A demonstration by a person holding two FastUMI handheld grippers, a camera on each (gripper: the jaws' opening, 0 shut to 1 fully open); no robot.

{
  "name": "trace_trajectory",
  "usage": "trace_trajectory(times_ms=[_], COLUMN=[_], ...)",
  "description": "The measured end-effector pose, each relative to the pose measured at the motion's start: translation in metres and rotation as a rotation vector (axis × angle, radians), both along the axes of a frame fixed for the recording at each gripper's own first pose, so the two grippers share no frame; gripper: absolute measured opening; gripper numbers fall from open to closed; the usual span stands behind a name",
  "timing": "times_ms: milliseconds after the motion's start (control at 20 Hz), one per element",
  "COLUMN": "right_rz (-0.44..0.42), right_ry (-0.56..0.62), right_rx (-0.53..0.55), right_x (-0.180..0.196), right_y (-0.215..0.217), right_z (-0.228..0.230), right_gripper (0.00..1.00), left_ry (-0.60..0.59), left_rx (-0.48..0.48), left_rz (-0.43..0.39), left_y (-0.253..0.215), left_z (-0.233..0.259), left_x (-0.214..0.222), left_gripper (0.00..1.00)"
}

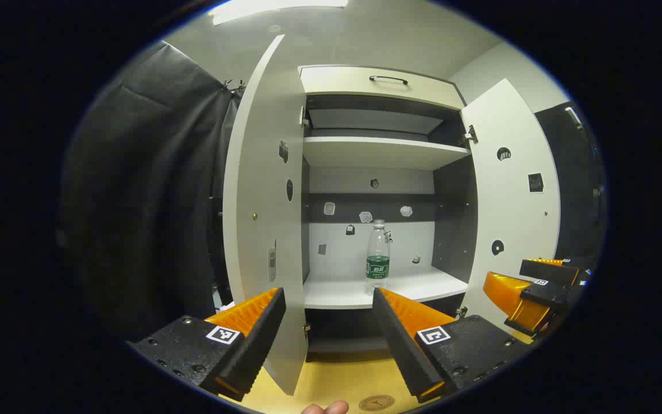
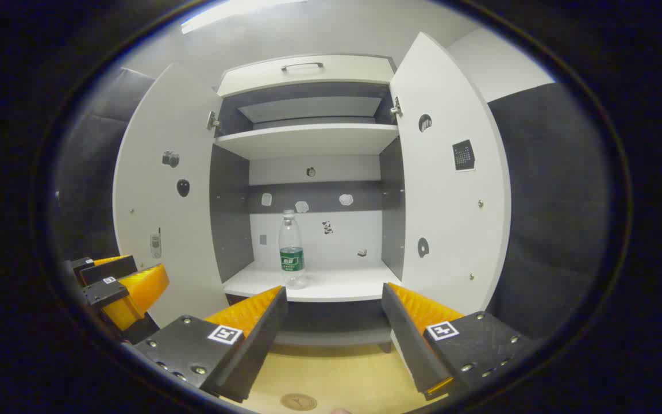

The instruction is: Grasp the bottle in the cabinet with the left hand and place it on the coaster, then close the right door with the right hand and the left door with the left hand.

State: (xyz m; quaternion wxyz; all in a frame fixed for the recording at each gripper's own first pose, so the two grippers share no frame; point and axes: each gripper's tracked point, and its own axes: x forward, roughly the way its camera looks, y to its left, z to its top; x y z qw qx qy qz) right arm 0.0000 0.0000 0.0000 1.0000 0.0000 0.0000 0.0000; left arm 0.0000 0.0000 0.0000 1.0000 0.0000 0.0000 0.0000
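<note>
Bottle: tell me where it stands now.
The bottle stands upright on the cabinet's lower shelf, left of centre in the right gripper view, between both open doors.

We see the coaster [image 1: 376, 402] cut off at the lower edge of the left gripper view, and a fingertip [image 1: 325, 408] beside it likewise. The small stickers [image 2: 301, 206] on the cabinet's back wall are too small for us to make out.

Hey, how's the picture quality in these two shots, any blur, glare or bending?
Left gripper view: sharp; fisheye bows the left door; the ceiling light blows out. Right gripper view: slightly hazier; both doors curve outward; the bottle stays readable on an evenly lit shelf.
</note>
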Motion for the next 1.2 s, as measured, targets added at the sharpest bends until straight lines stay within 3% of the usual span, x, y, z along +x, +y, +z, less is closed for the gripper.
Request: trace_trajectory(times_ms=[1200], right_rz=[0.008], right_ry=[0.014], right_rx=[-0.004], right_x=[0.005], right_y=[-0.006], right_z=[-0.003], right_gripper=[0.97], left_ry=[0.025], left_rx=[0.03], left_rz=[0.009], left_y=[-0.007], left_z=[-0.014], left_x=[0.01], left_gripper=[0.96])
